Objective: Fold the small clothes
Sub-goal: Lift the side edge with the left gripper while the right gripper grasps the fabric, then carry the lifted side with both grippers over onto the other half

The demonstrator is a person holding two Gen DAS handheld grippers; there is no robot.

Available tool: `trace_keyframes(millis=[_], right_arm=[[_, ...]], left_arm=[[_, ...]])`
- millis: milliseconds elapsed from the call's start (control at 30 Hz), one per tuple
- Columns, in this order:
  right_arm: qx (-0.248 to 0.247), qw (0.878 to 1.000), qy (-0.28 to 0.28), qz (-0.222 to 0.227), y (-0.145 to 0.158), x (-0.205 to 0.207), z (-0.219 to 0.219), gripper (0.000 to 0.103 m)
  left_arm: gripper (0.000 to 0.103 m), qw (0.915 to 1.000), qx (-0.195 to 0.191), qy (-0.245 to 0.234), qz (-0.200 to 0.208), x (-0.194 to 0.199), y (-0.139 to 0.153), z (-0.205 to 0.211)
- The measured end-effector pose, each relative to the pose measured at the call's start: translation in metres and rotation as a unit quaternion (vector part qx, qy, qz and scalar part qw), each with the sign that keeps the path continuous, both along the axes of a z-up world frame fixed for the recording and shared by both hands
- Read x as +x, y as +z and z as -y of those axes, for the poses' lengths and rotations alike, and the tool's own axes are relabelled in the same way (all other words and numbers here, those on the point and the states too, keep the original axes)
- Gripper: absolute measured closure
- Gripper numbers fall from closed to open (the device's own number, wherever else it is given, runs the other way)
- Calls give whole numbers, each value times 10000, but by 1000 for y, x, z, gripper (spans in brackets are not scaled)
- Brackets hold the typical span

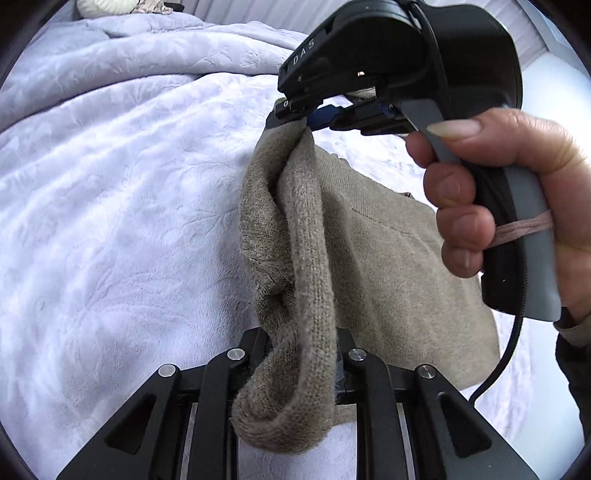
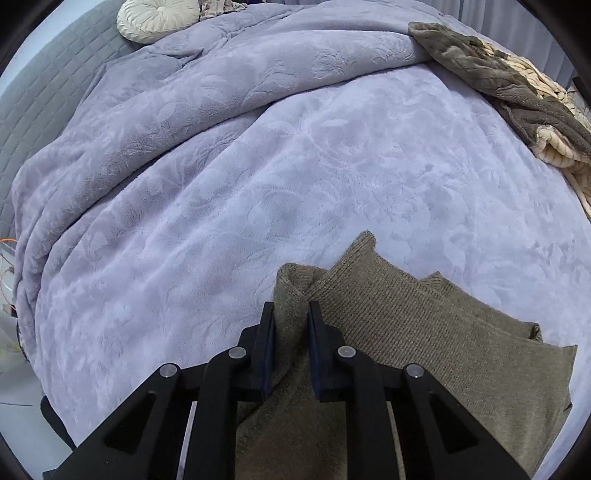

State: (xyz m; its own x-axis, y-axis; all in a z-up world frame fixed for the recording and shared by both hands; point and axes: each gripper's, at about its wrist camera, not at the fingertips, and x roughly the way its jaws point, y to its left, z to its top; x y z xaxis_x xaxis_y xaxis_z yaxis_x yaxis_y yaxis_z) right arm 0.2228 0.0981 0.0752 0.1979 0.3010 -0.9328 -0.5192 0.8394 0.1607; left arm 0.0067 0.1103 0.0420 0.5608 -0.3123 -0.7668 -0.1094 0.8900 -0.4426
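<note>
Keeping both hand-held grippers, left (image 1: 301,354) and right (image 2: 291,332), pinching the knit sweater (image 2: 406,332) edge taut gives a straight fold.

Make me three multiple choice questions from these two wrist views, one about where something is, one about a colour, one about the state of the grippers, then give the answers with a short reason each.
1. Where does the round cushion lie?
A. At the far end of the bed
B. On the sweater
C. On the floor

2. What colour is the sweater?
A. Red
B. Olive-brown
C. White

3. How do the left gripper and right gripper stand?
A. Both open and free
B. Only the left is clamped
C. Both shut on the sweater

Answers: A, it sits far off beyond the lavender blanket; B, the knit looks olive-brown in both views; C, each view shows fabric pinched between the fingers.
</note>
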Motion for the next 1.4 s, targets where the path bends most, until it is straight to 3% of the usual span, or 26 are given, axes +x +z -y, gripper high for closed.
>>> trace_keyframes(millis=[267,933,1167,1400], right_arm=[[362,9993,-78,96,24,-3,31,86],[1160,9923,-337,286,56,-7,117,86],[1352,9894,-414,321,63,-8,145,86],[1437,9879,-468,360,65,-7,171,86]], left_arm=[[81,9980,637,-41,-49,-2,20,26],[81,9857,1660,-299,41,-5,63,114],[81,9812,1872,-467,42,-2,76,145],[81,9776,2011,-618,50,-3,77,148]])
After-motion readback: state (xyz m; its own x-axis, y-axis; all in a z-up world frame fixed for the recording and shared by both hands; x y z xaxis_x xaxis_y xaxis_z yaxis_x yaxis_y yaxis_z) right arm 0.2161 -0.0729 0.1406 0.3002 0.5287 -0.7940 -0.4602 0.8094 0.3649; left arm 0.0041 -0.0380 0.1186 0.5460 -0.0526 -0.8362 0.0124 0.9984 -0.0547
